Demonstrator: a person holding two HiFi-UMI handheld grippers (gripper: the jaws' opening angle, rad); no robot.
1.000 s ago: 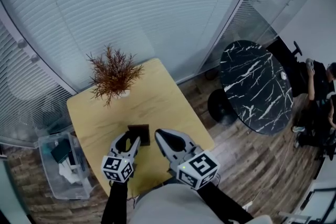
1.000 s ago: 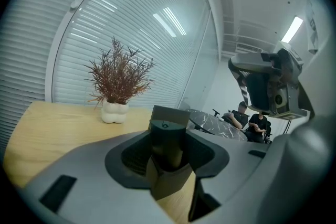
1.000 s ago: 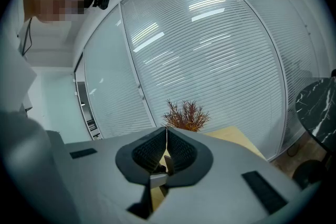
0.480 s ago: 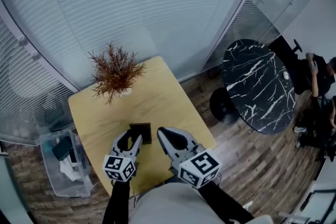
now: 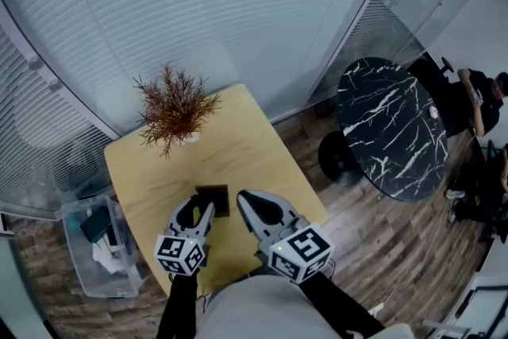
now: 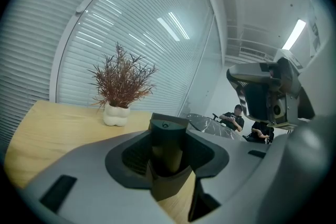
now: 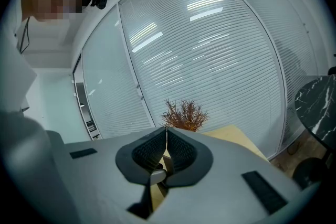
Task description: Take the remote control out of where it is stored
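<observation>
The remote control [image 6: 167, 131] stands up straight inside a dark brown holder [image 5: 213, 201]. Only its dark top with a little round spot shows. The holder sits right between the jaws of the left gripper [image 5: 198, 209]. These jaws are spread wide, and both pads press on the sides of the holder, so they are clamped on it.

Just to the right of the left jaws is the right gripper [image 5: 244, 201]. Its jaws are closed together at the tips with nothing between them. The tips are close beside the holder, but I cannot tell if they touch it.

Both grippers and the holder are over a yellow wooden surface [image 5: 238, 147]. Past the tips of both sets of jaws, at the far end of the surface, stands a red-brown bushy plant [image 5: 173, 107] in a small white pot [image 6: 116, 114]. Behind it are long white blinds [image 5: 198, 4].

Far off to the right of the right jaws is a round black table [image 5: 389, 131] with white streaks. Past it, a person [image 5: 476, 101] in dark clothes sits. To the left of the left jaws, down on the wooden floor [image 5: 381, 250], is a clear plastic box [image 5: 83, 262] with some things in it.
</observation>
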